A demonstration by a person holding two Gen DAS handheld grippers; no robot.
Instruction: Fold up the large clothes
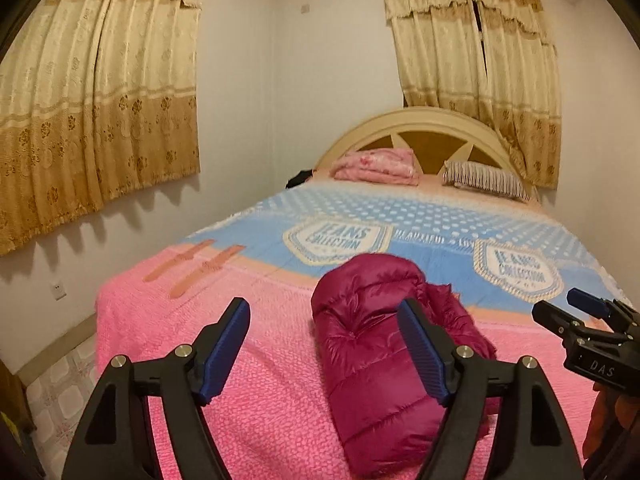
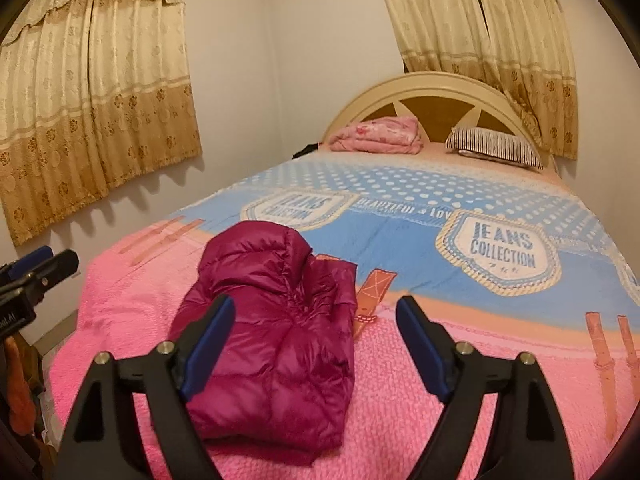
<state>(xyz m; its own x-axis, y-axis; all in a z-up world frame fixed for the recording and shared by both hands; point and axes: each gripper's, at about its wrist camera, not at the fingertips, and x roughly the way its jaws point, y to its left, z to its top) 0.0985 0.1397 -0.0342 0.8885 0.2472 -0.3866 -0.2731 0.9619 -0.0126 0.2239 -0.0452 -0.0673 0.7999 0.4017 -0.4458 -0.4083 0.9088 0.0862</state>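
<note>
Jacket: the magenta puffer jacket (image 1: 384,340) lies folded on the pink end of the bed (image 1: 168,320), at 12 o'clock from both grippers.
Left gripper (image 1: 324,312): jaws wide apart, holds nothing.
Right gripper (image 2: 316,312): jaws wide apart, holds nothing.
Far end: pink blanket (image 2: 380,134) at 12 o'clock, striped pillow (image 2: 496,148) at 1 o'clock.

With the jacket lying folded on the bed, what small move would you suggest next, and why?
Probably draw both grippers back a little. The magenta jacket lies in a compact bundle on the pink bedspread, and the left gripper and right gripper are open and hold nothing.
</note>
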